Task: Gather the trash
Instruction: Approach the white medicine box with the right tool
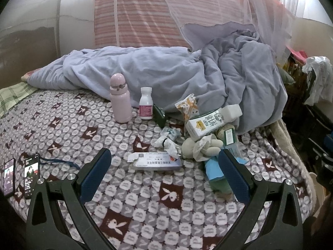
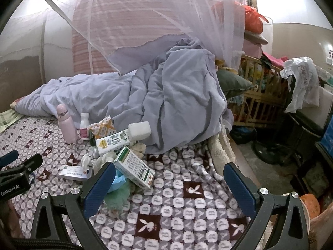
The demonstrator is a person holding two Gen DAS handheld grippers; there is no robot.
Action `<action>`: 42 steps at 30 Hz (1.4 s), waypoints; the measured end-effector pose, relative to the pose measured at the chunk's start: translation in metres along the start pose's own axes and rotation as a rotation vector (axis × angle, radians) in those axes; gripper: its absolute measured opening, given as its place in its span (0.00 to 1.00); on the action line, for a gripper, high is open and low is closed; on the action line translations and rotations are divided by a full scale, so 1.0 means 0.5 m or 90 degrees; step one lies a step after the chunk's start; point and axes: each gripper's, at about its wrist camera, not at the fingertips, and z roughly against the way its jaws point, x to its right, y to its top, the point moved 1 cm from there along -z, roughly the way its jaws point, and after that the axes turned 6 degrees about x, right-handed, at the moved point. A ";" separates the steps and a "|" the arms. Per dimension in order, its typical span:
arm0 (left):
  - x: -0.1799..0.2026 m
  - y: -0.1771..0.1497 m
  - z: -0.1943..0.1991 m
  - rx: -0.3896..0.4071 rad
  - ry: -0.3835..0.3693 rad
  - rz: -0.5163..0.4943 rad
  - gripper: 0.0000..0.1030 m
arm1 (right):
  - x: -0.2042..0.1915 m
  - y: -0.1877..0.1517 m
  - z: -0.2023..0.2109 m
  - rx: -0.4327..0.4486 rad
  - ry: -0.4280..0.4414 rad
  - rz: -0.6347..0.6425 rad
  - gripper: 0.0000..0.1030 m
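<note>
Hovering over the patterned blanket (image 1: 62, 125), both grippers stand wide open and hold nothing. The left gripper (image 1: 164, 166) faces a flat pill box (image 1: 155, 162), which lies just ahead between its fingers, slightly left of centre, its long axis running across the frame. Crumpled tissues (image 1: 168, 143) sit just beyond, with a milk carton (image 1: 210, 123) toppled at centre right. In the right wrist view the pile lies left of the right gripper (image 2: 169, 182); a green and white box (image 2: 135, 169) sits nearest, angled toward lower right. The left gripper looks better lined up for a first pick.
</note>
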 end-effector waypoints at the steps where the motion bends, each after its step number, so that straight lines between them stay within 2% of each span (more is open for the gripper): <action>1: -0.002 0.000 -0.001 0.000 0.000 0.000 0.99 | 0.000 0.000 0.000 0.000 0.001 0.000 1.00; 26: -0.035 -0.009 -0.005 -0.011 0.014 0.003 0.99 | -0.008 -0.007 -0.008 -0.005 0.003 0.006 1.00; 42: -0.099 -0.053 -0.044 -0.057 0.039 -0.004 0.99 | -0.014 -0.041 -0.051 -0.067 0.034 0.004 1.00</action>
